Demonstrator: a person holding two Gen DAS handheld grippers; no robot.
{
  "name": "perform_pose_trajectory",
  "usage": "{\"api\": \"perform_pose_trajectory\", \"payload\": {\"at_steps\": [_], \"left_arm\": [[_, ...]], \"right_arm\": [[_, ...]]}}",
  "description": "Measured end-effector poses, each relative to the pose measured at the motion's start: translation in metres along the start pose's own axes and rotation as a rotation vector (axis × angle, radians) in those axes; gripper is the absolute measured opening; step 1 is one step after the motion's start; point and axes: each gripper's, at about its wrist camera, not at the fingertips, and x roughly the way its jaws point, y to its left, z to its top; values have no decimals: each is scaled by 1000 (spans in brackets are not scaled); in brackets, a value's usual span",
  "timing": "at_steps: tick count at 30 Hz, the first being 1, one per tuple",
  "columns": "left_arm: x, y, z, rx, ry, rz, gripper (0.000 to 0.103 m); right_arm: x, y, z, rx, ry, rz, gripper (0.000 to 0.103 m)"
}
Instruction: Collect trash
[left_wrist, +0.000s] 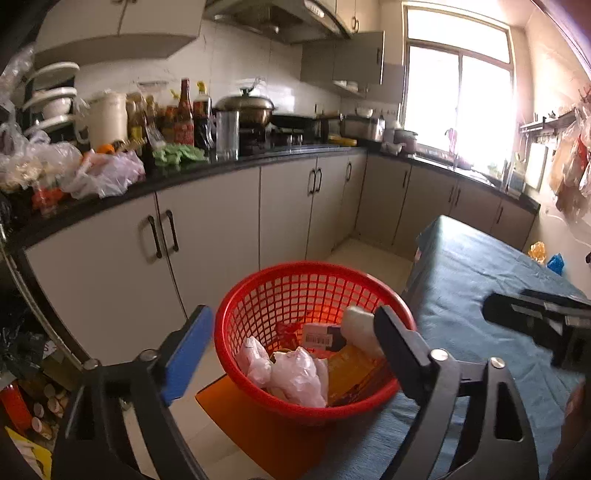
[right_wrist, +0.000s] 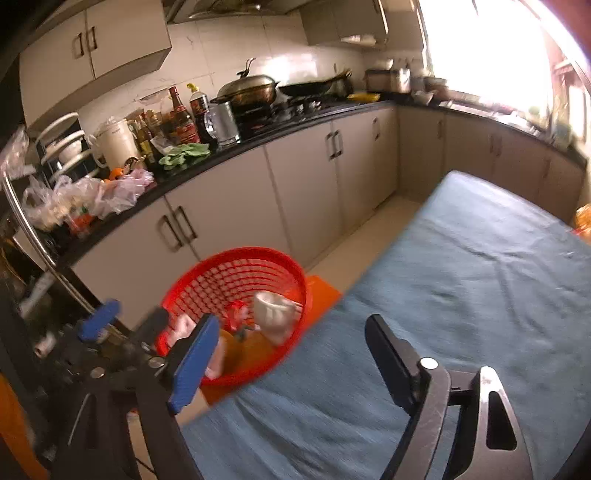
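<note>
Nearest to us: our left gripper (left_wrist: 293, 339), one blue-padded finger and one black finger spread wide with nothing between them, framing the basket from above. Our right gripper (right_wrist: 291, 350) likewise stands spread and empty over the blue cloth-covered surface (right_wrist: 461, 295), beside the basket.

Item: round red plastic lattice basket (left_wrist: 258, 295), standing on an orange mat (left_wrist: 236, 413) on the floor, tight against the edge of the surface.

Contents, the task's trash: crumpled pink plastic bags (left_wrist: 295, 376), a dark packet with a white barcode label (left_wrist: 325, 338), a white crumpled paper cup (left_wrist: 360, 325) leaning on the rim side, an orange wrapper (left_wrist: 351, 369). All lie inside the basket.

Remaining: in these views we see only small bright orange and blue scraps (left_wrist: 546, 256) at the far end of the surface; whether they are trash we cannot tell.

Handling note, our judgement: the drop looks finished. We should lift both grippers clear of the rim without nudging the light basket, keep them spread, then check the far end before reaching.

Background: dark counter (left_wrist: 280, 153) crowded with bottles and bags; not ours to touch.
</note>
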Motion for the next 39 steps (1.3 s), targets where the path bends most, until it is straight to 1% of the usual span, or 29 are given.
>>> {"api": "perform_pose_trajectory", "payload": {"at_steps": [2, 4, 5, 7, 10, 13, 15, 17, 18, 20, 22, 26, 29, 34, 39], "left_arm": [[-11, -5, -2, 12, -20, 21, 96], [-23, -12, -7, 31, -39, 41, 99], [-28, -15, -9, 35, -38, 45, 99], [-39, -24, -16, 67, -41, 76, 100], [-57, -37, -28, 129, -55, 122, 102], [-74, -48, -38, 196, -77, 144, 103], [-87, -56, -45, 233, -99, 142, 103], [-100, -64, -52, 272, -116, 112, 103], [-105, -67, -55, 284, -121, 108, 103], [-114, -73, -62, 282, -119, 112, 103], [-117, -79, -64, 284, -112, 95, 103], [-117, -81, -61, 232, -95, 55, 103], [-118, -81, -60, 211, -90, 49, 103], [-114, -80, -63, 223, -77, 58, 103], [-108, -73, -67, 211, -59, 62, 103]], "right_arm": [[-18, -4, -12, -13, -21, -41, 89], [-36, -8, -24, -23, -43, -83, 91], [-45, -9, -31, -31, -51, -103, 91], [-64, -13, -46, -46, -65, -140, 92], [-89, -17, -66, -51, -78, -195, 92], [-112, -21, -84, -43, -85, -254, 94], [-129, -23, -100, -47, -93, -294, 94], [-142, -24, -112, -46, -101, -341, 95], [-148, -24, -117, -46, -104, -353, 95], [-160, -25, -128, -47, -114, -380, 96], [-172, -28, -139, -35, -127, -407, 97], [-184, -31, -156, -31, -146, -470, 98], [-189, -33, -164, -20, -164, -518, 98], [-183, -29, -166, -18, -159, -518, 100], [-173, -26, -167, -36, -134, -518, 100]]}}
